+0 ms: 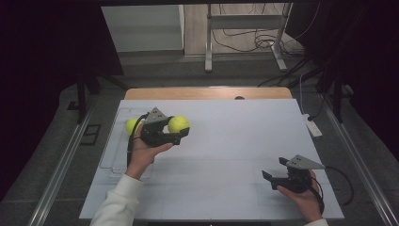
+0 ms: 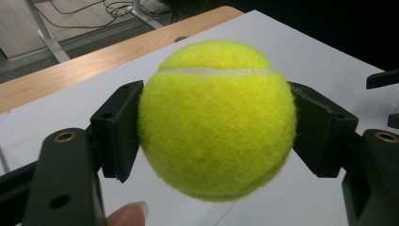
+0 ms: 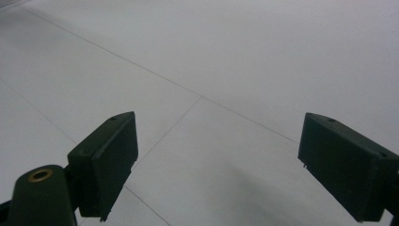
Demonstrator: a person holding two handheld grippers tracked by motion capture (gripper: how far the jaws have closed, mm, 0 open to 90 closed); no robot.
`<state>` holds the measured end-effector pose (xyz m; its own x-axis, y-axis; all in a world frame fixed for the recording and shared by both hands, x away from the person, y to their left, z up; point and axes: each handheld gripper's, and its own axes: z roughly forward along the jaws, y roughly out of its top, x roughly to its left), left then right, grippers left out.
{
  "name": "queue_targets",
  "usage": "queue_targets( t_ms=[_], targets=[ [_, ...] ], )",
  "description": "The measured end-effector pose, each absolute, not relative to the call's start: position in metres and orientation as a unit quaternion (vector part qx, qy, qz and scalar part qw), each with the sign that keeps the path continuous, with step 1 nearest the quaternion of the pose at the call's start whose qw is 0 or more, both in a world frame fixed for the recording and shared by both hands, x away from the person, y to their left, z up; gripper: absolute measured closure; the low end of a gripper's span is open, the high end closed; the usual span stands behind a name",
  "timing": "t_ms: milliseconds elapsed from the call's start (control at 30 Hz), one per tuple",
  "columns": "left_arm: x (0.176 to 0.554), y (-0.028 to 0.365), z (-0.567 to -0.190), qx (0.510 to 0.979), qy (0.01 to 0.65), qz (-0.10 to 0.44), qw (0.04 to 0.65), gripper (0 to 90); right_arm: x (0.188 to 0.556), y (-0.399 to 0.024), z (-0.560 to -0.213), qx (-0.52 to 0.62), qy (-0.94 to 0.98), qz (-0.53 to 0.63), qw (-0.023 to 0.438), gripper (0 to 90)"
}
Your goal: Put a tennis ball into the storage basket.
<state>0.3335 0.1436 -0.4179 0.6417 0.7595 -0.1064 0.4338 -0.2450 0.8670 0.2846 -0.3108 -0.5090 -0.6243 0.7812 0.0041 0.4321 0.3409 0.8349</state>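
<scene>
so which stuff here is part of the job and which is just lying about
In the job:
- left tongs, shut on a tennis ball
- second tennis ball, in the clear tray

Lying about:
- right tongs, open over bare table
- white power strip on the floor
- metal stand behind

Left tongs [image 1: 181, 132] clamped shut, right tongs [image 1: 275, 170] spread wide, low.

No writing, label, brand or number can be read anywhere in these views. The tennis ball [image 2: 216, 120] in the middle of the left gripper view shows plain yellow felt and a pale seam, with no logo facing the camera.
</scene>
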Motion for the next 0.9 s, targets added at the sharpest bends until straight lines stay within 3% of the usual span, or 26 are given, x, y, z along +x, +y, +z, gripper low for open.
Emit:
queue_targets(
  t_ms=[900],
  targets=[
    [0.329, 0.169, -0.421, 0.752, 0.412, 0.177, 0.483, 26.8, 0.283, -0.313, -0.509, 0.386, 0.790, 0.430, 0.204, 13.1]
  ],
)
